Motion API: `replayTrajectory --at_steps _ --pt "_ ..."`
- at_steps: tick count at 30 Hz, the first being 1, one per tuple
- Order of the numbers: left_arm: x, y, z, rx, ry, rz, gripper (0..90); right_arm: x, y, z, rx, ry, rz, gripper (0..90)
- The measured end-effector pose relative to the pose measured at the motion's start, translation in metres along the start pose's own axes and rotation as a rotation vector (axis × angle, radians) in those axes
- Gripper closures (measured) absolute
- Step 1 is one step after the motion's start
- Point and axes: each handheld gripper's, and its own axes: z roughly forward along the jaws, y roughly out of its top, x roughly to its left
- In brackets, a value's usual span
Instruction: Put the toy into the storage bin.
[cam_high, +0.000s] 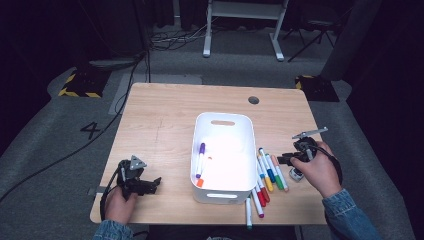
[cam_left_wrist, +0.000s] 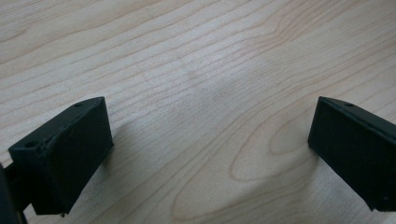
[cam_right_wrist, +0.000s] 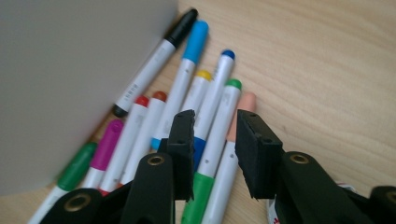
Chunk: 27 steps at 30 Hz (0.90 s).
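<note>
While right gripper (cam_right_wrist: 215, 140) straddles it, green marker (cam_right_wrist: 219, 126) lies lengthwise between jaws.

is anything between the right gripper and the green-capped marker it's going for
Nothing visible. In the right gripper view the right gripper hangs just over the green-capped marker, jaws narrowly apart astride it. A blue-capped marker and a peach-capped marker lie tight against either side and may get pinched too.

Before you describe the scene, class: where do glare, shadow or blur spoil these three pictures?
High view: the white bin's floor glares, room behind is dark. Left gripper view: sharp wood grain, soft shadows beside the jaws. Right gripper view: the bin wall is a grey blur, the markers soften farther off, the right gripper is sharp.
</note>
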Motion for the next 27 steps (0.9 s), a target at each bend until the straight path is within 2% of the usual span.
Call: replayTrajectory --at_steps 6,11,14,20,27 --pt "0.0 0.0 0.0 0.0 0.0 0.0 0.0 -0.013 -0.01 0.018 0.046 -0.005 0.031 67.5" --pt "0.0 0.0 0.0 0.0 0.0 0.0 0.0 -0.015 -0.016 0.03 0.082 -0.005 0.045 66.8" --pt "0.0 0.0 0.0 0.0 0.0 0.0 0.0 -0.016 -0.019 0.036 0.098 0.0 0.038 66.8" --pt "0.0 0.0 0.0 0.0 0.0 0.0 0.0 -0.017 -0.023 0.044 0.123 -0.017 0.035 70.4" --pt "0.0 0.0 0.0 0.0 0.0 0.0 0.0 -0.02 -0.027 0.048 0.135 -0.062 0.053 74.9"
